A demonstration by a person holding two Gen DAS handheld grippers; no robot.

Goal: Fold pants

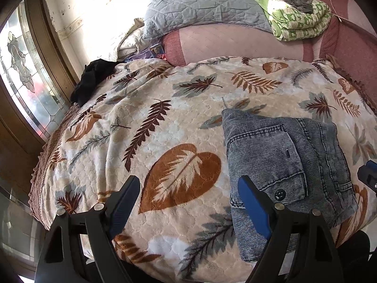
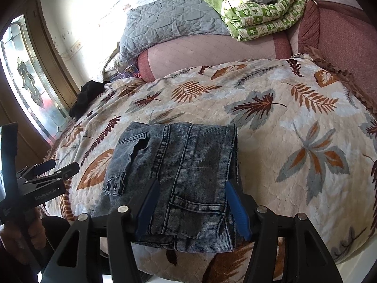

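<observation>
Resting folded near the leaf blanket's front edge, the pants look finished, so your right gripper straddles them spread, and your left gripper hangs spread alongside, empty.

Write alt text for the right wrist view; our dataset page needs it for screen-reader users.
Folded grey-blue jeans lie on a leaf-patterned blanket covering a bed, with the right gripper open above their near end. The left gripper shows at the left edge, and a green quilt is piled behind.
</observation>
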